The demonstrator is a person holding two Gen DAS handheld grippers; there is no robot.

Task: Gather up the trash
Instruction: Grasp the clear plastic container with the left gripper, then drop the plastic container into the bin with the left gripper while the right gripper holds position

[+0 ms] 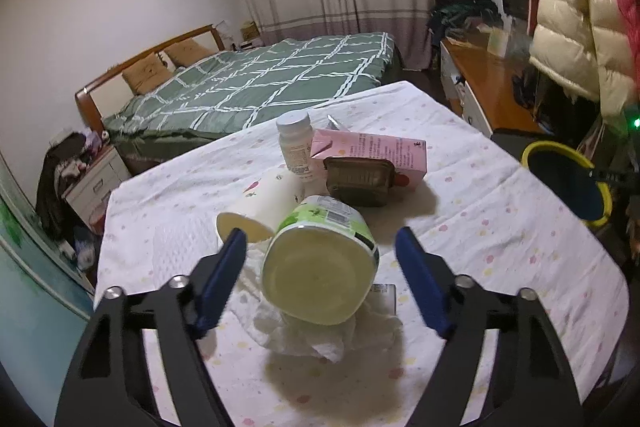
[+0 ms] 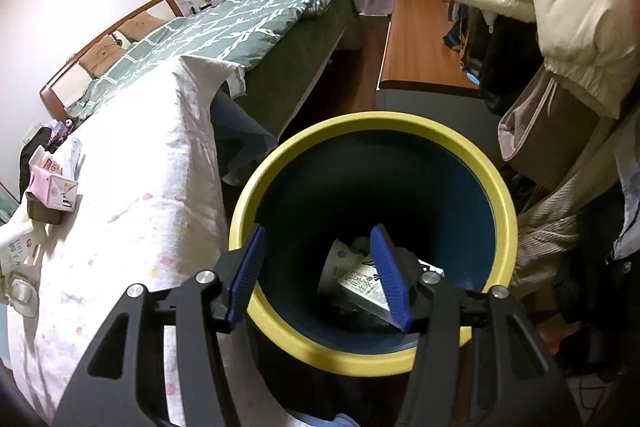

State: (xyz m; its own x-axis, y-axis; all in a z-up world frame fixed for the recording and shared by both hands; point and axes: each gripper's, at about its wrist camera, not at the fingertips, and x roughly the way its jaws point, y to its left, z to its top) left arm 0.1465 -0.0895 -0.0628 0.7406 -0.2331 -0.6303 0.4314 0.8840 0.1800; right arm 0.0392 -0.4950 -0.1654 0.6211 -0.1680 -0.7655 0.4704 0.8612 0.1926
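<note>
Tipped green-labelled tub point(image 1: 320, 259) on crumpled tissue point(image 1: 320, 335) between the untouching blue pads of the released left claw point(image 1: 320, 251), paper cup point(image 1: 264, 203), bottle point(image 1: 296, 147) and pink carton point(image 1: 372, 155) beyond; right claw point(image 2: 318, 261) released, empty, above the yellow-rimmed bin point(image 2: 360, 125).

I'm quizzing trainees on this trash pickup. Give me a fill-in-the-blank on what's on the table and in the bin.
1. The tub between the open left tool's fingers lies on crumpled ____.
2. The carton on the table is ____ in colour.
3. The bin's rim is ____.
4. The right tool holds ____ over the bin.

Missing words: tissue; pink; yellow; nothing
</note>
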